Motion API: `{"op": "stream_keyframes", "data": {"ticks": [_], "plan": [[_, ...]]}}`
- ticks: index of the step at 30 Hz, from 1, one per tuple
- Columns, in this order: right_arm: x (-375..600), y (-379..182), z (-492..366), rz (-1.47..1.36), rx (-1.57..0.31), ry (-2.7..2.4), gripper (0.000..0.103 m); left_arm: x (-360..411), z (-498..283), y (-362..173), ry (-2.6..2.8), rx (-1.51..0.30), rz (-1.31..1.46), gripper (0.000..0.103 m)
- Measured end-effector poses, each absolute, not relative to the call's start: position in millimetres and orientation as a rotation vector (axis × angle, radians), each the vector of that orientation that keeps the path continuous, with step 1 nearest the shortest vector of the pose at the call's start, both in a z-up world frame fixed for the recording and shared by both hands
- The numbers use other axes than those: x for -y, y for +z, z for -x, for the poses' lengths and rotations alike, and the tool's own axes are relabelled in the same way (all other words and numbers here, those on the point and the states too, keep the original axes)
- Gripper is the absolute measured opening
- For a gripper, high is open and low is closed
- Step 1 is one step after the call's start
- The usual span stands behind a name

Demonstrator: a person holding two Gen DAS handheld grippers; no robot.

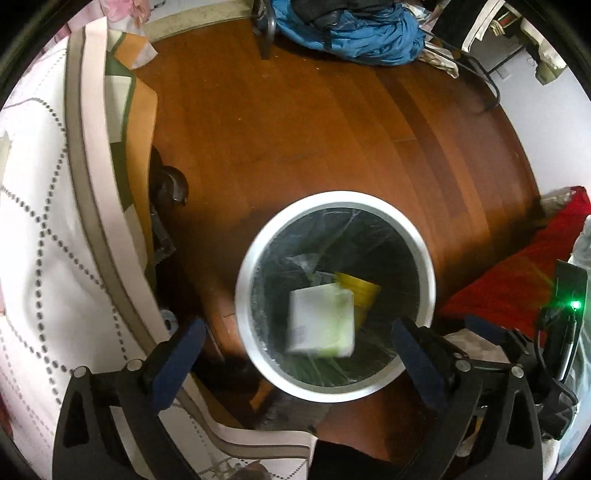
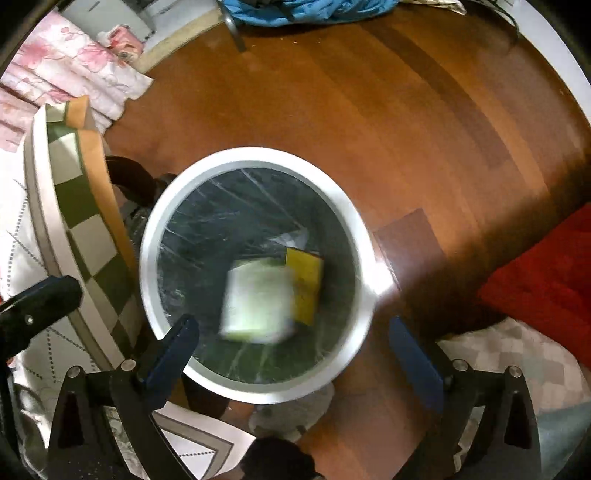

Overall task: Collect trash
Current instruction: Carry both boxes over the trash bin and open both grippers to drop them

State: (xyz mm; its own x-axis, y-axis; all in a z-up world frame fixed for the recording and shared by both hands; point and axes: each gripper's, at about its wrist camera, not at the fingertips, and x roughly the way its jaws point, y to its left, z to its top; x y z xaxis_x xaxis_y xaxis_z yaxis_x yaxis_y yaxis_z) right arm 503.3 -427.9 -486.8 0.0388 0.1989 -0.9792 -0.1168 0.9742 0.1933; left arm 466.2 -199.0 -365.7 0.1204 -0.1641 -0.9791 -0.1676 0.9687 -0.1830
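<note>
A round white-rimmed trash bin [image 1: 243, 280] [image 2: 147, 254] with a dark plastic liner stands on the wooden floor. Inside it, a blurred white and pale-green box [image 1: 320, 320] [image 2: 258, 302] lies over a yellow packet [image 1: 360, 290] [image 2: 308, 282]. My left gripper [image 1: 299, 347] hovers open above the bin's near edge, its blue-padded fingers wide apart with nothing between them. My right gripper [image 2: 293, 339] is also open over the bin, holding nothing. The right gripper's body [image 1: 561, 332] shows at the right of the left wrist view, and the left gripper's finger [image 2: 40, 306] at the left of the right wrist view.
A bed with white dotted bedding [image 1: 40, 229] and a checked green-orange cover [image 2: 85, 206] borders the bin on the left. A red cloth [image 1: 517, 284] [image 2: 546, 280] lies right. Blue fabric [image 1: 354, 33] and a metal chair leg [image 1: 266, 33] are at the far side. Pink floral cloth [image 2: 62, 62] lies far left.
</note>
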Motion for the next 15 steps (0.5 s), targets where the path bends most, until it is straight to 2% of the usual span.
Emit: {"op": "stream_keyframes", "data": {"ticks": [6, 15], "plan": [[433, -480, -494, -0.038, -1.511, 0.163, 0.103, 204, -457, -363, 0.040, -1.440, 0.187, 0.103], [444, -442, -476, -0.025, -1.475, 0.116, 0.103, 213, -440, -346, 0.070, -1.399, 0.130, 0.103]]}}
